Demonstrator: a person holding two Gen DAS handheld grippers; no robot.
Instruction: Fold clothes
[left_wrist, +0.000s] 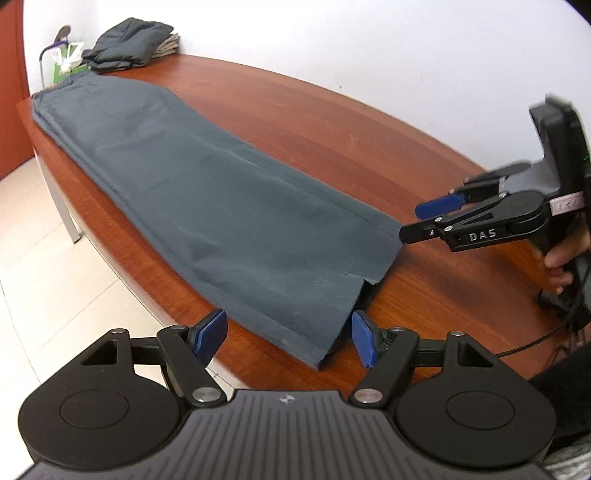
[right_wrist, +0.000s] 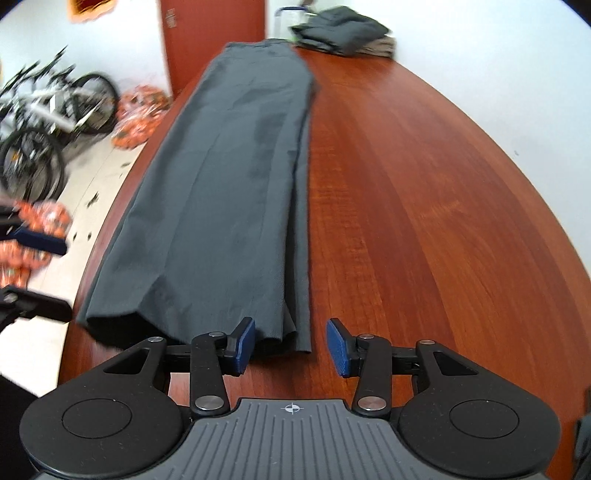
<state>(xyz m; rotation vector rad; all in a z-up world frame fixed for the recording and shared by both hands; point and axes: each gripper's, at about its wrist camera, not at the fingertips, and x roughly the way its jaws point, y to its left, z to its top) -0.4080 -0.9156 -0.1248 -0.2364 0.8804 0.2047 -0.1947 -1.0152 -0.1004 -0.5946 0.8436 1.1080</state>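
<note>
Grey trousers (left_wrist: 207, 192) lie flat on the red-brown wooden table (left_wrist: 332, 122), already doubled lengthwise, one leg over the other. Long axis runs away from both grippers: hem end nearest, waistband at the far table end, just short of a pile of folded dark clothes (left_wrist: 129, 44).

Left gripper (left_wrist: 286, 341): jaws wide, holding nothing. Its blue pads (left_wrist: 210, 334) bracket the near-left hem corner, apparently a little above it; contact cannot be confirmed.

Right gripper (right_wrist: 290, 345): jaws also wide, empty. In its own view the left pad sits over the hem edge and the right pad over bare table, so the right-hand hem corner lies between them. From the left wrist view the right gripper (left_wrist: 424, 219) has its lower finger tip at or touching that corner.

Key relation: the hem lies directly ahead of and below both grippers, one corner per gripper, neither clearly nearer.

Judgement: the likely next step is to pinch both hem corners and carry them along the long axis toward the waistband. Risk: catching only the top layer, as the layers at the right corner are slightly splayed.
</note>
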